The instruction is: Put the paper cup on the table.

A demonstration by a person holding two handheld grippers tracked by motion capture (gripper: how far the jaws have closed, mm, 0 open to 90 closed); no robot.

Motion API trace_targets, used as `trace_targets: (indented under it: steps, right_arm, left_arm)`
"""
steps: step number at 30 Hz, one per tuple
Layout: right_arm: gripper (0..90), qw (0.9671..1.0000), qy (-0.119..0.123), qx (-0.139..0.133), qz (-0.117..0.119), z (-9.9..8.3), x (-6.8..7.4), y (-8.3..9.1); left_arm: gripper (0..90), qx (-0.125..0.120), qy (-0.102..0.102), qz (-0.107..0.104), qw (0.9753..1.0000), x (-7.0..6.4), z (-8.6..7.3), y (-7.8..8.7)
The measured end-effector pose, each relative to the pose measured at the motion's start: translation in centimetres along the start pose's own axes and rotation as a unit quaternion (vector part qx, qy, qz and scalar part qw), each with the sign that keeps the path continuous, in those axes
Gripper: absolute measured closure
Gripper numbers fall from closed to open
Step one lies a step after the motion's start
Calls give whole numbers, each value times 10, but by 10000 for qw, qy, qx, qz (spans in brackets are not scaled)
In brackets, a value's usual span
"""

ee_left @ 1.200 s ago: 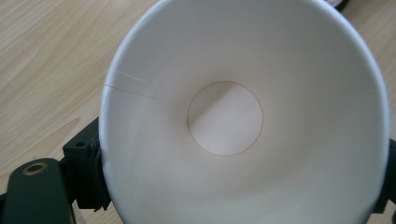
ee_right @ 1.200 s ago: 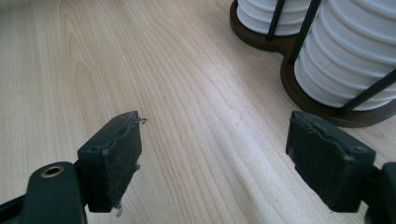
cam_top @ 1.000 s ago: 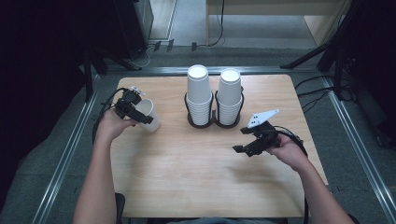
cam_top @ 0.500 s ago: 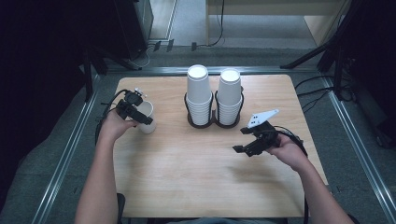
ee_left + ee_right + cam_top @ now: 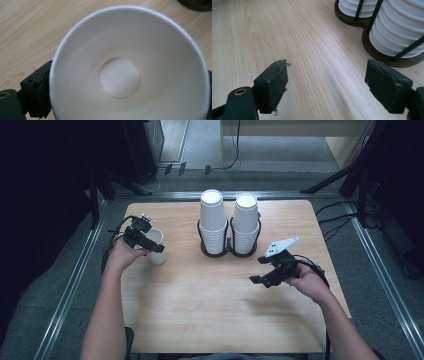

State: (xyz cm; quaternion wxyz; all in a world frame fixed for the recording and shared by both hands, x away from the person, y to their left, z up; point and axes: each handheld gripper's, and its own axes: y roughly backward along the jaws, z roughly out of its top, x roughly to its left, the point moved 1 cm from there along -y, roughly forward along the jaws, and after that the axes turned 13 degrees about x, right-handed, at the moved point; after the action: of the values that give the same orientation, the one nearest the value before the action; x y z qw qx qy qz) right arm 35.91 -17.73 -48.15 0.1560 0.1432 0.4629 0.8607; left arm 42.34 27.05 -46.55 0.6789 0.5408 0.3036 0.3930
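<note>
White cup (image 5: 156, 246) clamped in left gripper (image 5: 148, 243) near table edge; right gripper (image 5: 265, 270) agape.

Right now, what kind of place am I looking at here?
Probably a lab or recording workspace, not a café: a bare wooden table edged by metal rails, cables on a grey floor, and a cup holder with stacked paper cups.

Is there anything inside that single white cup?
No, the left gripper view looks straight into the cup and shows a bare white bottom.
</note>
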Motion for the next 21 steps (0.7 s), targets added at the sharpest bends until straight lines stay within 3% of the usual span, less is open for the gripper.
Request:
trace_targets:
  steps: [21]
  right_arm:
    - [188, 9998, 104, 153, -6, 1, 4, -6]
  left_arm:
    - [6, -181, 50, -307, 9994, 1, -5, 12]
